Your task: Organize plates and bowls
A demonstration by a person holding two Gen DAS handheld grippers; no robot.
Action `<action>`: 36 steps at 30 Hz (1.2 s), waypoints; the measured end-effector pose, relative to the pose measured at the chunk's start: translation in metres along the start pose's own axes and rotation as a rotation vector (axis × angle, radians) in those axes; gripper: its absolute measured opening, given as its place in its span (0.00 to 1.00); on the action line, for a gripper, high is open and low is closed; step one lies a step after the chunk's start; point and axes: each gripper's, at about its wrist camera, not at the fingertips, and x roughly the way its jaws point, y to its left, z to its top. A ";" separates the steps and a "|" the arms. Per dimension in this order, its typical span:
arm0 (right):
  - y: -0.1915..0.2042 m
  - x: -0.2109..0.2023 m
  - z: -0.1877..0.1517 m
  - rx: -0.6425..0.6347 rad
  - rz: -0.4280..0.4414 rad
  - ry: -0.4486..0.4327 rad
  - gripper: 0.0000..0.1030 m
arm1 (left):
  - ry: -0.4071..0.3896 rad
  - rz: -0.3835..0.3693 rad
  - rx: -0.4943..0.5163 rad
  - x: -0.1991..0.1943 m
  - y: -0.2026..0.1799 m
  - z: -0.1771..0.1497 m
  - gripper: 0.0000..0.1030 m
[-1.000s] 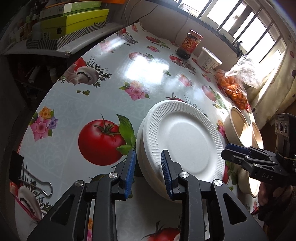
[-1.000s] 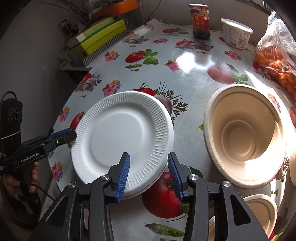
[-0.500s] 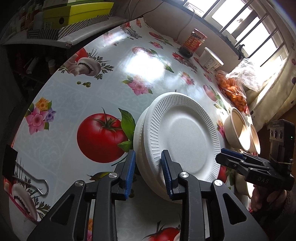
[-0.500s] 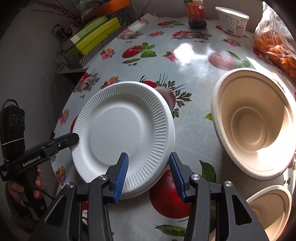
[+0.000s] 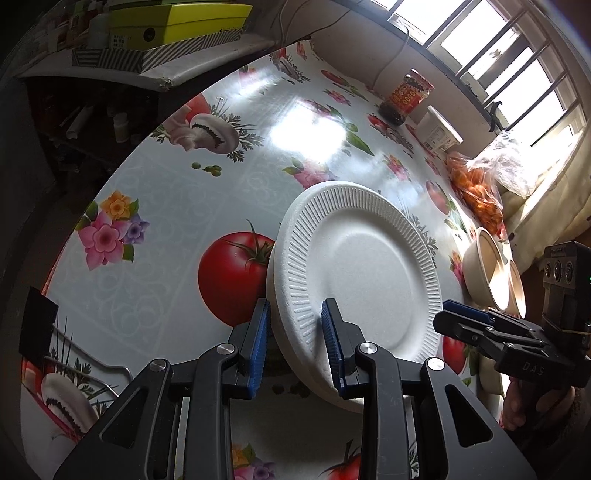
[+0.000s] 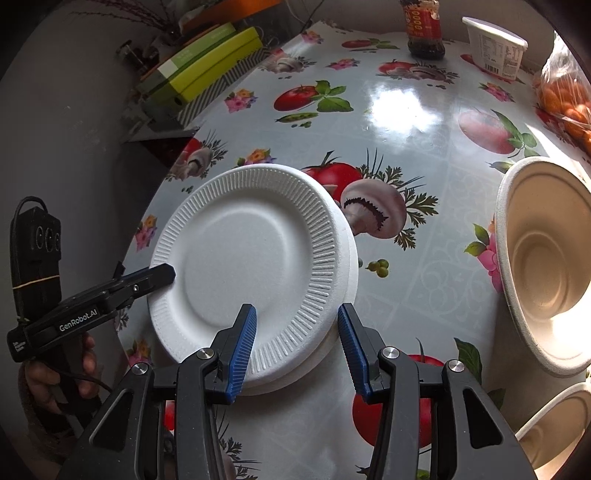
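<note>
A stack of white foam plates [image 5: 362,273] sits on the printed tablecloth; it also shows in the right wrist view [image 6: 251,269]. My left gripper [image 5: 295,343] has one blue pad on each side of the stack's near-left rim and is closed on it. My right gripper [image 6: 295,347] is open, its jaws spread around the stack's near rim without pinching; it also shows in the left wrist view [image 5: 465,321]. A beige paper bowl [image 6: 546,266] lies to the right, a second one [image 6: 557,424] below it.
At the table's far end stand a dark sauce jar [image 6: 423,29], a white tub [image 6: 495,48] and a bag of oranges [image 6: 569,99]. Green boxes [image 6: 207,66] lie on a shelf off the left edge. A binder clip [image 5: 37,332] lies at the near left.
The plate stack has shifted left across the table with my left gripper on its rim. My right gripper's jaws have spread a little wider. The bowls have slid toward the right of view.
</note>
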 end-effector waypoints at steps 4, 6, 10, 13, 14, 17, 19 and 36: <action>0.009 0.004 0.003 -0.013 0.009 0.001 0.44 | -0.001 0.009 -0.009 -0.002 0.008 0.001 0.29; 0.012 0.005 0.004 -0.019 0.007 -0.001 0.44 | -0.001 0.007 -0.008 -0.002 0.009 0.002 0.29; 0.014 0.004 0.006 -0.023 0.012 -0.007 0.44 | -0.001 0.006 -0.004 -0.002 0.010 0.002 0.29; 0.012 0.001 0.008 -0.013 -0.002 -0.024 0.44 | -0.010 0.026 0.003 -0.005 0.010 0.002 0.29; 0.011 -0.001 0.008 -0.015 -0.010 -0.036 0.44 | -0.014 0.028 0.007 -0.006 0.010 0.002 0.29; 0.003 -0.007 0.009 0.012 -0.023 -0.059 0.44 | -0.026 0.022 -0.002 -0.009 0.013 0.004 0.29; -0.002 -0.008 0.009 0.031 -0.030 -0.063 0.45 | -0.048 0.023 -0.010 -0.012 0.014 0.006 0.29; -0.001 0.007 0.008 0.069 0.025 -0.023 0.49 | -0.021 0.020 0.029 -0.009 0.003 0.004 0.29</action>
